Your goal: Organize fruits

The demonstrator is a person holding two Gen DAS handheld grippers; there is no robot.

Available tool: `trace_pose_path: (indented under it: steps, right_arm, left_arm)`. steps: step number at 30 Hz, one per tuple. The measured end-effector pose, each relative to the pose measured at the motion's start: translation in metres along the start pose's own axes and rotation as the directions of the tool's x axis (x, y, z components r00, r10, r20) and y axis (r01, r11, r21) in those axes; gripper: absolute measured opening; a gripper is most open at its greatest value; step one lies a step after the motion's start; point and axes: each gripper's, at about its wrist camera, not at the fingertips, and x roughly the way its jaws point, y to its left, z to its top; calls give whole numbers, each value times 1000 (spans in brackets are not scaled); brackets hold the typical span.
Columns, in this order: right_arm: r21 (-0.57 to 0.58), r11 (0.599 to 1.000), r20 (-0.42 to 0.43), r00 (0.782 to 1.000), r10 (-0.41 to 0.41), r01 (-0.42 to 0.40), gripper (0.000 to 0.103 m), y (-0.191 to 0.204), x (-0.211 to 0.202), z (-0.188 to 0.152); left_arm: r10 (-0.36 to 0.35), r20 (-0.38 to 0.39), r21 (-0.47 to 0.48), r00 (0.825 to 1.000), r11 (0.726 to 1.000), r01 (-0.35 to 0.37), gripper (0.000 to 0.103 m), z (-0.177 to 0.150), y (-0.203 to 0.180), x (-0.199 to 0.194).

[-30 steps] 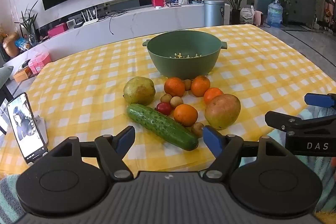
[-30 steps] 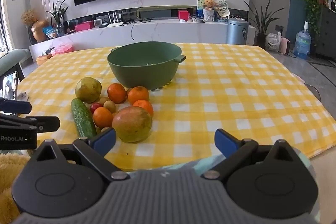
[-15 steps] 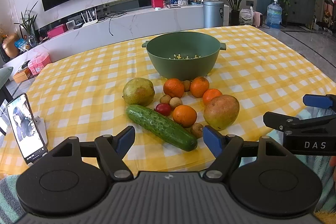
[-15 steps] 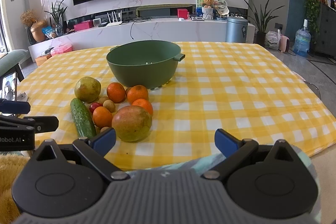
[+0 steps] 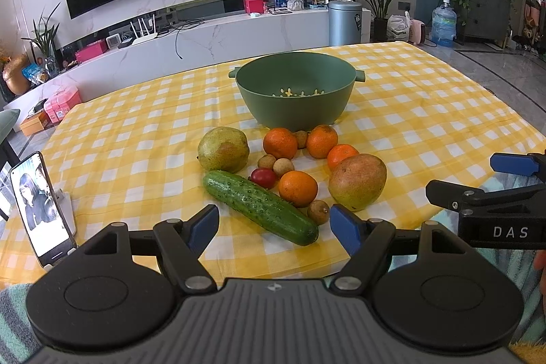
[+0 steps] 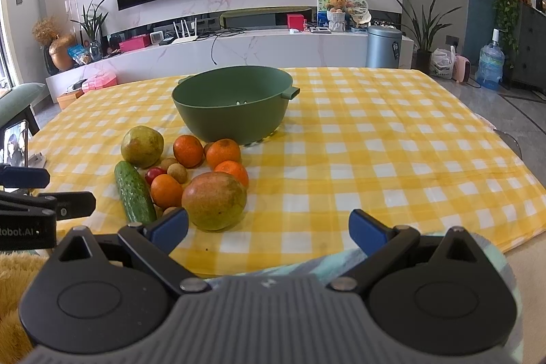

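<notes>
We have not begun: the bowl (image 5: 295,94) sits empty at mid-bench, and all the fruit lies in a cluster just in front of it. The pear (image 5: 223,149), four oranges (image 5: 280,143), mango (image 5: 357,181), cucumber (image 5: 260,202), a red fruit and small brown ones all wait on the bench (image 5: 136,142). Our left hand-held gripper (image 5: 274,226) hangs spread near the cucumber; our right hand-held gripper (image 6: 269,226) hangs spread near the mango. Neither holds anything, so every piece is left to move.
</notes>
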Motion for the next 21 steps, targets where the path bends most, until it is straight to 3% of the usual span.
trace_pose_path:
  steps: [21]
  right_arm:
    - [0, 1000, -3, 1000, -4, 4, 97, 0, 1, 0]
  left_arm:
    - [0, 1, -1, 1000, 1000, 0, 87, 0, 1, 1]
